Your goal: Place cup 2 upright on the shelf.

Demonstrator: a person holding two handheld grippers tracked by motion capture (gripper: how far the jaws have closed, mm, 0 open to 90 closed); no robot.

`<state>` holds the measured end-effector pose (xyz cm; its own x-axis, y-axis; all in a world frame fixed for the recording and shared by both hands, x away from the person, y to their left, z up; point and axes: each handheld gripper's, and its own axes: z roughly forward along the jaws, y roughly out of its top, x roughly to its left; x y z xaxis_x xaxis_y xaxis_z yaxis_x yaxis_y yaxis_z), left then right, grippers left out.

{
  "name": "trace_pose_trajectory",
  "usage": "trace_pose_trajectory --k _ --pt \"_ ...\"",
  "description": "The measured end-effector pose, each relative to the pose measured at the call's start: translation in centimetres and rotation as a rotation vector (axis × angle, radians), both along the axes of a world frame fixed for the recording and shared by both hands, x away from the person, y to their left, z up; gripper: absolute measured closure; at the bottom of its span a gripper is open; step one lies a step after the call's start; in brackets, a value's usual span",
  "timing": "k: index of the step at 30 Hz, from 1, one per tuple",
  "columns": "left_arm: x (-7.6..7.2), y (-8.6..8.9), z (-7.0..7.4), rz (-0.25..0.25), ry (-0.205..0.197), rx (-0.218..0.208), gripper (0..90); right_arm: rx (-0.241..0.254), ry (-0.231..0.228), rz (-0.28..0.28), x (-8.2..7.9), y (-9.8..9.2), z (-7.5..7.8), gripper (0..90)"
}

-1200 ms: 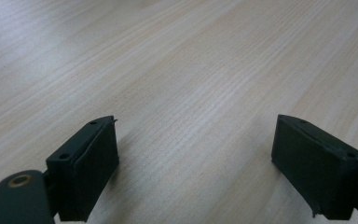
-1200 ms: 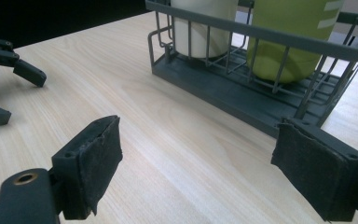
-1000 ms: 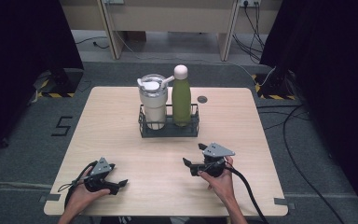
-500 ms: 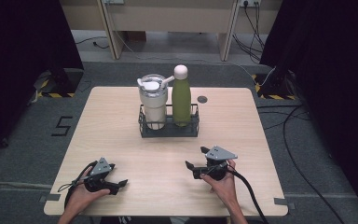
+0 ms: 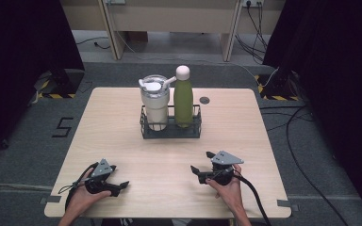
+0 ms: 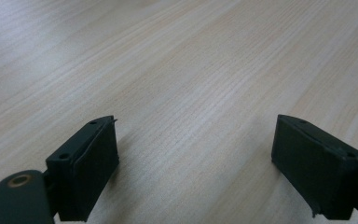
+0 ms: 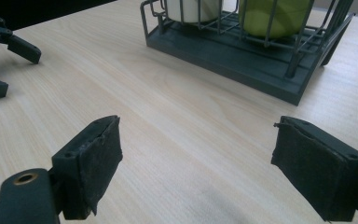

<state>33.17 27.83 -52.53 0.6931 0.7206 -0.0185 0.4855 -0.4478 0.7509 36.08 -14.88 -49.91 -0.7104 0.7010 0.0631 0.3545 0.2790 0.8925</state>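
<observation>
High view: left tool [image 5: 118, 184] and right tool [image 5: 201, 165] rest low on the table [image 5: 122, 141], each in a hand, well apart. Ahead of both stands a wire rack [image 5: 170, 128] holding a steel tumbler [image 5: 155, 102] and a green bottle [image 5: 183, 100]. Right tool view: jaws spread, nothing between them; the rack [image 7: 261, 56] lies ahead, slightly right, and the left tool [image 7: 2, 51] far left. Left tool view: jaws [image 6: 193, 163] equally spread and empty, bare wood ahead.
</observation>
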Motion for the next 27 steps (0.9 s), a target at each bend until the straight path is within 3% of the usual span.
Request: trace_pose_trajectory --k 18,27 --pt "0.0 0.0 0.0 0.001 0.0 0.001 13.7 0.0 0.028 -0.029 -0.9 -1.7 -0.6 15.1" --pt "0.0 0.0 0.0 0.0 0.0 0.002 13.7 -0.044 0.037 -0.047 -1.5 -2.1 -0.8 15.1"
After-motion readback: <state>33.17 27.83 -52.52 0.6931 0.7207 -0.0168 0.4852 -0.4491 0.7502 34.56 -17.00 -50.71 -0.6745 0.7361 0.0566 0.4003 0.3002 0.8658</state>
